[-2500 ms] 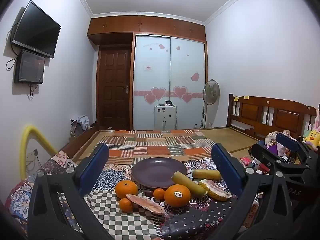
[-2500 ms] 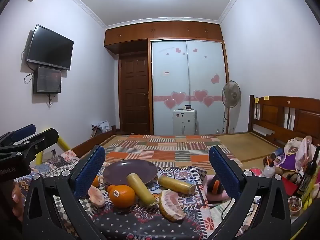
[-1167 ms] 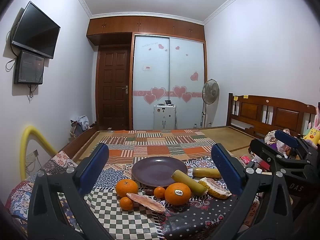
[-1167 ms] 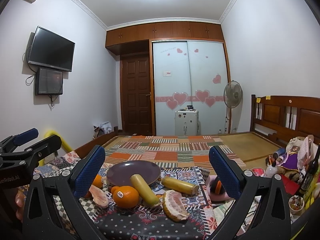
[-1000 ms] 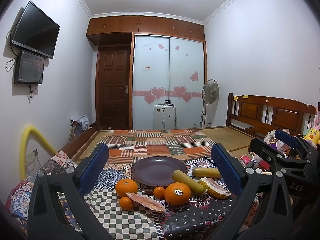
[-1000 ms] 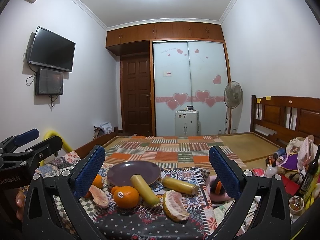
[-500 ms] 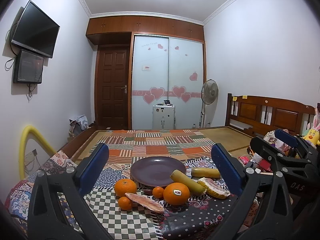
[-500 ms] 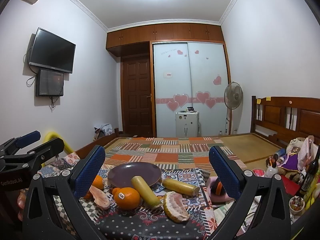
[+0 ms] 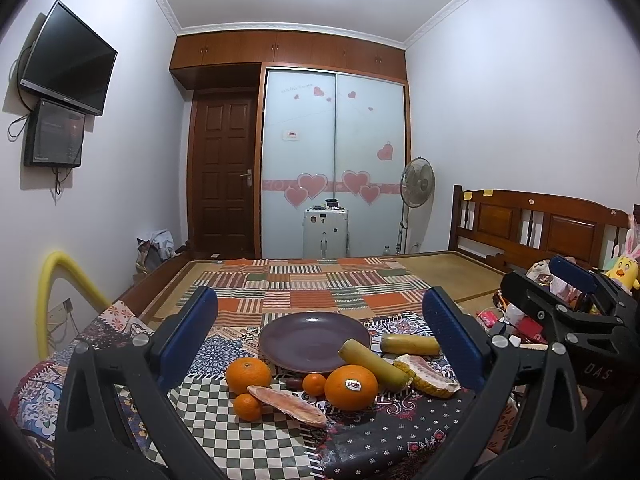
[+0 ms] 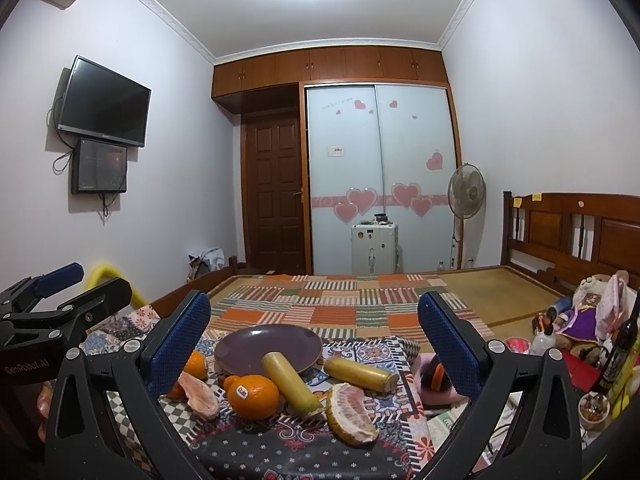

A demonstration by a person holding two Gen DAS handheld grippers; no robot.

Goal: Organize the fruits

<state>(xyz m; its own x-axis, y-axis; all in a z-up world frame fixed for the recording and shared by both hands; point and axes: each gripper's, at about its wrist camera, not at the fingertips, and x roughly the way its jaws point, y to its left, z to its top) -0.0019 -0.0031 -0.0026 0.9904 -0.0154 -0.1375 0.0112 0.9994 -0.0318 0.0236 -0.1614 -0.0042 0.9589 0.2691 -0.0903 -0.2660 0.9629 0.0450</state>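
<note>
An empty purple plate [image 9: 314, 340] [image 10: 267, 347] sits on a patterned cloth. In front of it lie a stickered orange [image 9: 351, 387] [image 10: 253, 396], a second orange [image 9: 248, 375], two small tangerines [image 9: 314, 384], two pomelo wedges [image 9: 286, 400] [image 10: 352, 414] and two yellow-green cylindrical fruits [image 9: 374, 363] [image 10: 361, 373]. My left gripper [image 9: 320, 332] is open and empty, back from the fruit. My right gripper [image 10: 314, 336] is open and empty, to its right. Each gripper shows in the other's view.
The cloth covers a small table [image 9: 384, 440] at the foot of a bed with a patchwork blanket [image 9: 312, 284]. Bottles, toys and clutter [image 10: 592, 320] stand to the right, with orange headphones [image 10: 434, 376] beside the fruit. A yellow tube [image 9: 52, 280] arches at left.
Both grippers have drifted slightly; the views shift a little. Both stay open and empty. The fruit has not moved.
</note>
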